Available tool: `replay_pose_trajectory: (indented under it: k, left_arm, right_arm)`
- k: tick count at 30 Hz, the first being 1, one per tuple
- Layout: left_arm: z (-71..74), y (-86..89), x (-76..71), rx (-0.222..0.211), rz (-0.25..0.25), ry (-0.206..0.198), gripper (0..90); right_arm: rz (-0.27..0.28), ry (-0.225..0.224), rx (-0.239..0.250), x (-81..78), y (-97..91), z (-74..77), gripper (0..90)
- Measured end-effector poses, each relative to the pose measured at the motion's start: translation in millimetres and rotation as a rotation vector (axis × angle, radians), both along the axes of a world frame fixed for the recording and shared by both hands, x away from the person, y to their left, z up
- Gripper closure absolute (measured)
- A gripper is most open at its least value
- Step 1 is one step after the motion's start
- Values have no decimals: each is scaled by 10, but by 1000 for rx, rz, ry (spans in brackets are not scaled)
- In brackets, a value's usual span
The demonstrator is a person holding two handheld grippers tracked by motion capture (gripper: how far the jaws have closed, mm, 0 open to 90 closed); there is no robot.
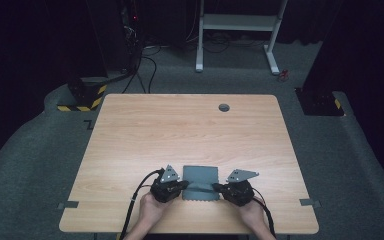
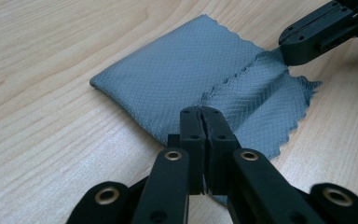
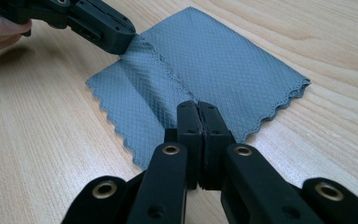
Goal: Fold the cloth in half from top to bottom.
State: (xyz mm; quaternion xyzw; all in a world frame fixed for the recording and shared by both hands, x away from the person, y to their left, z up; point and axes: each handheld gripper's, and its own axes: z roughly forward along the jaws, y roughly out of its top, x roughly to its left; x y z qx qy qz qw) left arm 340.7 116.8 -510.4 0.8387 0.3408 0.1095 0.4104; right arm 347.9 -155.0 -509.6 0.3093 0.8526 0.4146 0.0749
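Observation:
A grey cloth [image 1: 200, 176] with zigzag-cut edges lies folded near the table's front edge, between my two grippers. My left gripper [image 1: 185, 186] has its jaws shut on the cloth's left side, where a cut edge crosses the cloth [image 2: 177, 70]; its own view shows the left gripper [image 2: 201, 112] pinching the fabric there. On the opposite side my right gripper [image 1: 215, 188] is shut on the cloth [image 3: 214, 51] as well, and the right gripper [image 3: 198, 106] bites the same ridge. The fabric is slightly raised between the two grips. Each gripper view shows the other gripper's jaws clamped on the far end.
The wooden table [image 1: 180, 130] has a round cable grommet [image 1: 224, 107] at the back. Small tape strips sit at the front left [image 1: 68, 204] and front right [image 1: 309, 202] edges. A white desk frame [image 1: 237, 22] stands on the floor beyond.

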Motion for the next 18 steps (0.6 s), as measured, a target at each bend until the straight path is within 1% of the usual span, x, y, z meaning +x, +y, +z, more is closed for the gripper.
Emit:
replay_pose_trajectory:
  k: [5,10,14,18]
  left_arm:
    - [-3,-5,-31,1,-7,-3,876]
    - [-18,-11,-57,-2,0,-1,873]
    - [-24,-18,-95,9,-13,-3,873]
    - [-42,-24,-99,13,-9,-6,873]
  right_arm:
    - [0,-1,-1,-17,-10,-17,889]
    - [2,5,-3,-37,-14,-37,887]
    - [2,3,-2,-58,-27,-41,888]
    - [2,6,-7,-62,-27,-67,886]
